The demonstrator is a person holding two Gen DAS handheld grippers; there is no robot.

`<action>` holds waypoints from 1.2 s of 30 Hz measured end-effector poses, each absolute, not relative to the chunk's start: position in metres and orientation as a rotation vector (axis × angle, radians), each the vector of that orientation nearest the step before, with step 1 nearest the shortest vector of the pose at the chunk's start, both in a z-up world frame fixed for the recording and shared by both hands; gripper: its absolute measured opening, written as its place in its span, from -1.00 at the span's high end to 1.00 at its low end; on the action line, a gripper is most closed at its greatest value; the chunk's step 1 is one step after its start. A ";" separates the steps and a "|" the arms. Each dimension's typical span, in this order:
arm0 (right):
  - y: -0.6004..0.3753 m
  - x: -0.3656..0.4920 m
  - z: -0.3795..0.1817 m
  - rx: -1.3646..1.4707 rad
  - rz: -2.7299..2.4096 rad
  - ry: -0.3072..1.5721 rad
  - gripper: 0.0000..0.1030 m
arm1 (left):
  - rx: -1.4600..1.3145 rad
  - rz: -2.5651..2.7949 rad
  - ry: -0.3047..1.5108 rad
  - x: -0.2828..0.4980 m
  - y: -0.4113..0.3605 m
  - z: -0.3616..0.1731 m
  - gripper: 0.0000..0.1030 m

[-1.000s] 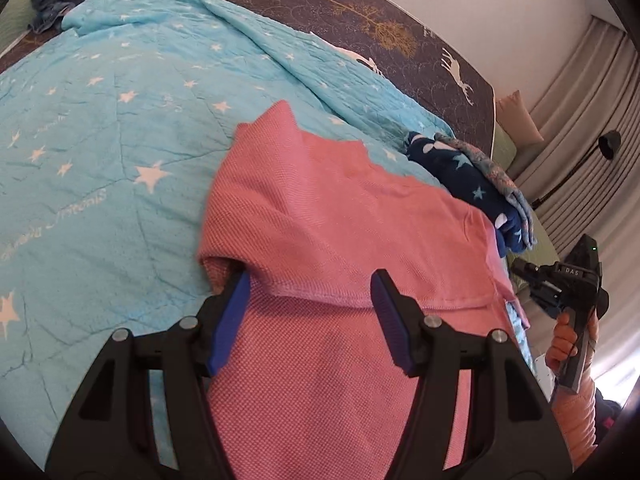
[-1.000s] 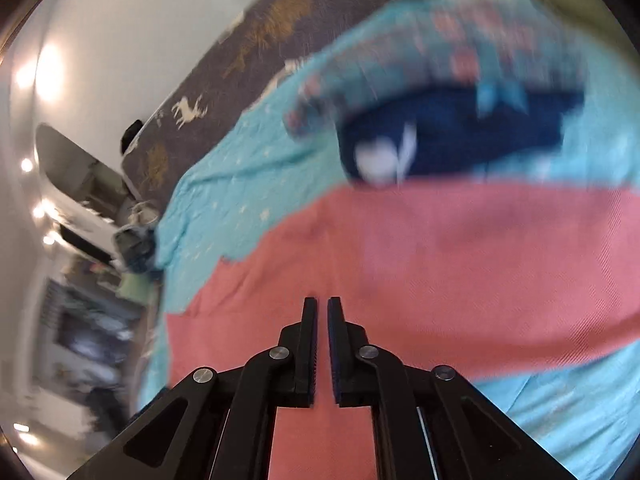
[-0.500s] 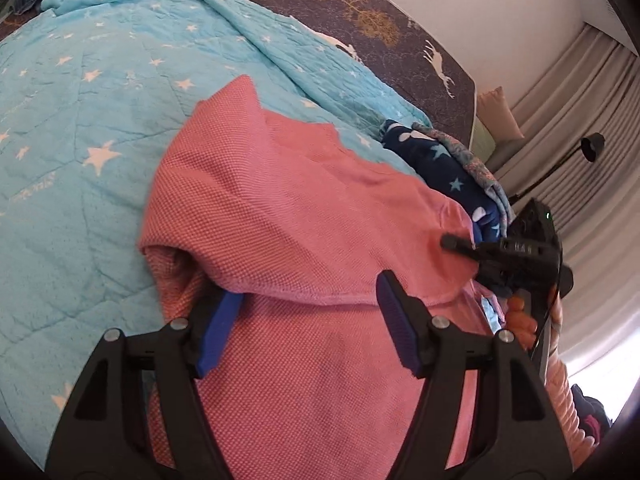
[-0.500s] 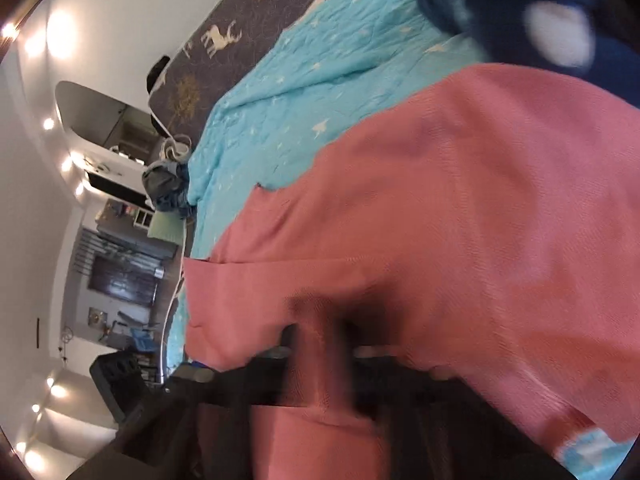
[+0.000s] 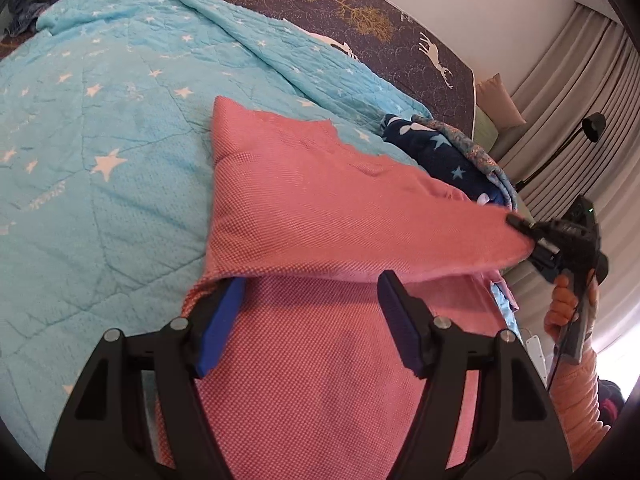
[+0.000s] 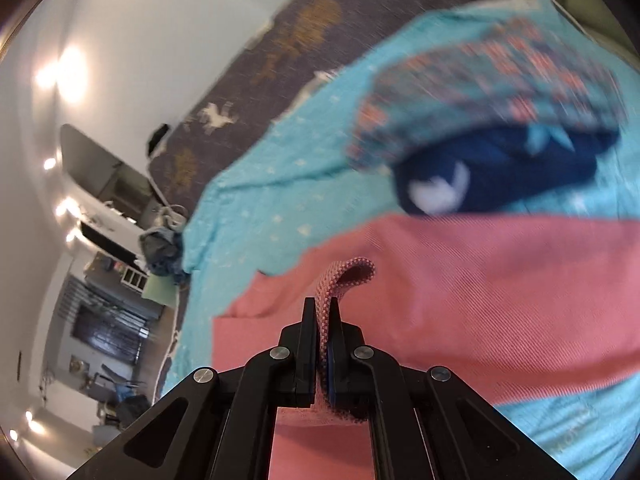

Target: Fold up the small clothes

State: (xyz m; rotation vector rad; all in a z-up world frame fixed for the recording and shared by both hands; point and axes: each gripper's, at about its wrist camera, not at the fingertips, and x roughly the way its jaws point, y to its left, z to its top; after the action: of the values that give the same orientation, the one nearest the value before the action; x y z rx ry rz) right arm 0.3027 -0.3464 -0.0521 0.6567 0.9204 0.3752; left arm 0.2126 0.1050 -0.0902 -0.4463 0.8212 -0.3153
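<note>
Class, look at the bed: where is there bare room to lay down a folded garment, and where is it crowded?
Free: the broad stretch of light blue star-print quilt, bordered by the pink knit garment and the dark deer-print bedspread. Crowded: beyond the pink garment, where the navy star-print clothes pile sits.

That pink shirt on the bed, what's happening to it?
A person is folding the pink shirt on a blue star blanket, with tongs in each hand. The right tongs are shut on a pinch of the shirt's edge and hold that side lifted off the bed. The left tongs are open over the near part of the shirt, one finger tucked under the raised flap. Some folded clothes wait just behind.
</note>
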 end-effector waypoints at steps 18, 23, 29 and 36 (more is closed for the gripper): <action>-0.379 0.282 -0.089 0.664 0.287 1.040 0.64 | -0.358 -0.290 0.745 0.216 0.105 -0.056 -0.36; -0.373 0.274 -0.090 0.633 0.341 1.043 0.38 | -0.269 -0.183 0.788 0.247 0.096 -0.074 -0.36; -0.340 0.288 -0.093 0.507 0.390 1.099 0.72 | -0.402 -0.080 0.862 0.272 0.133 -0.101 -0.24; -0.346 0.285 -0.057 0.736 0.473 1.042 0.90 | -0.341 0.048 0.862 0.272 0.155 -0.096 0.04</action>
State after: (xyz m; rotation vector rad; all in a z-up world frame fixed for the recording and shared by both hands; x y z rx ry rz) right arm 0.2851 -0.3456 -0.0568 0.7359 1.0425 0.4729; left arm 0.2724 0.1550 -0.0964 -0.3406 0.8623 0.0483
